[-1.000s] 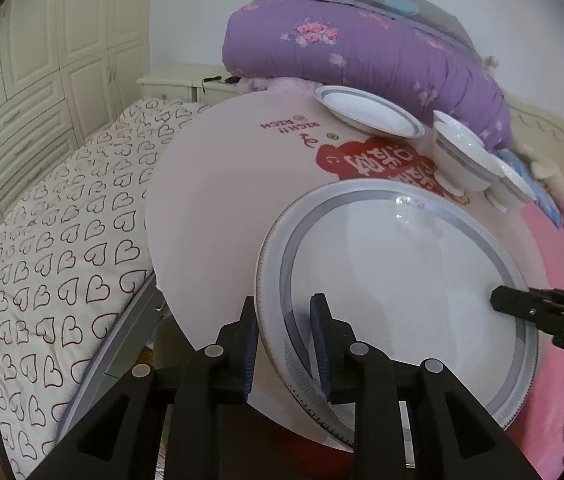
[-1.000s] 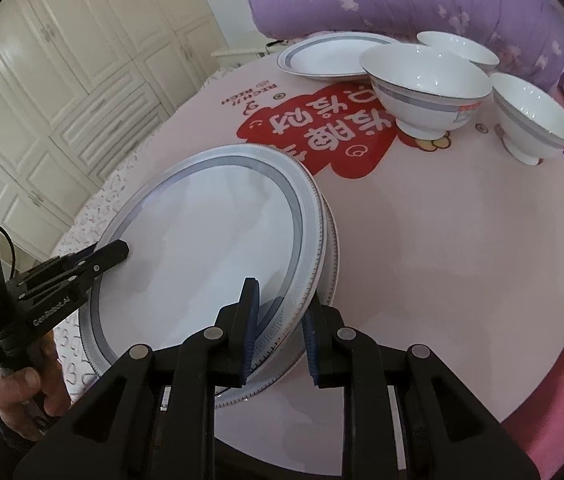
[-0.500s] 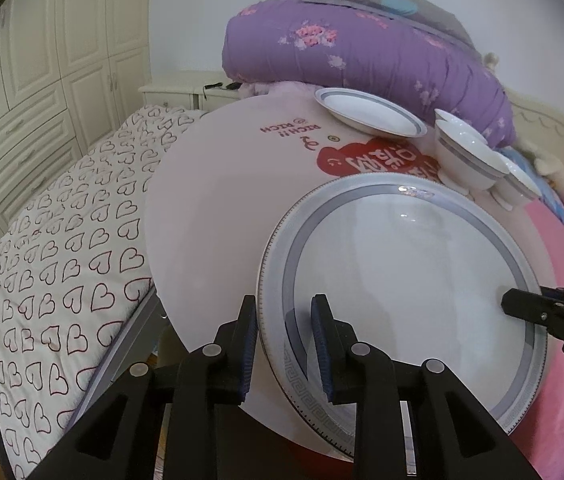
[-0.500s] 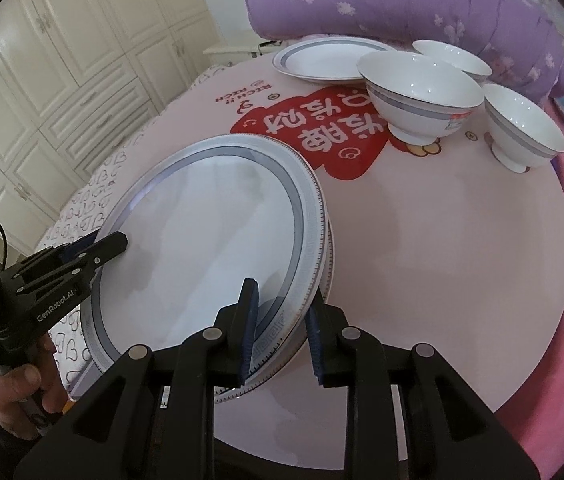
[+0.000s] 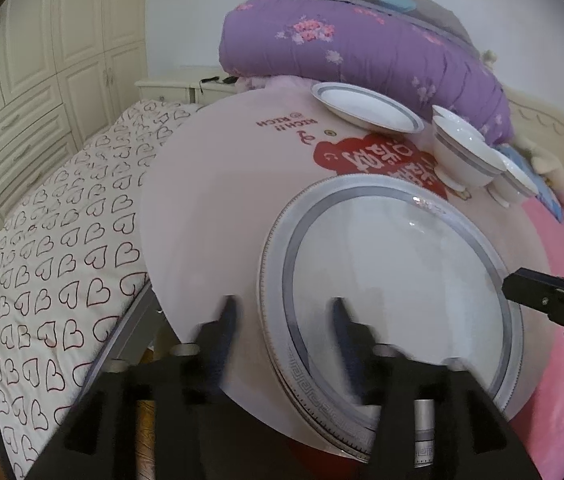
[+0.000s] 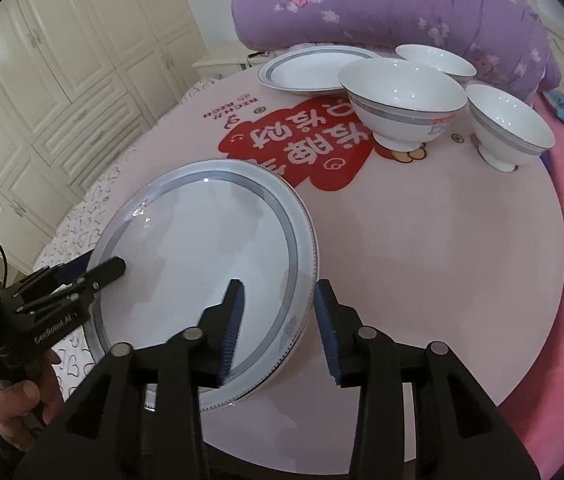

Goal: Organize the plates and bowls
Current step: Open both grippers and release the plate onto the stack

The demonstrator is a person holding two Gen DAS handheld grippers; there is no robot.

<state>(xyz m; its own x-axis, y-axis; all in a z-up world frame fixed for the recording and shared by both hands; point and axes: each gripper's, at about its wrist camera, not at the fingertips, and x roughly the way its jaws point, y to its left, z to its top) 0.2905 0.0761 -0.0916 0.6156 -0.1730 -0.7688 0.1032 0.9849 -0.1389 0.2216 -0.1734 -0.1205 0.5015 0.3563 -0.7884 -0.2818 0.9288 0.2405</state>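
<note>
Left wrist view: the left gripper (image 5: pixel 282 312) has let go, its fingers now spread wide either side of the plate's (image 5: pixel 394 276) rim. The right gripper (image 6: pixel 278 300) has released too, fingers parted astride the opposite edge. That plate lies stacked on another, on the counter (image 6: pixel 422 248).

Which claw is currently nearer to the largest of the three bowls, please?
The right claw. It straddles the big plate's rim on the side facing the largest bowl. The left claw straddles the plate's opposite rim, farther from that bowl.
</note>
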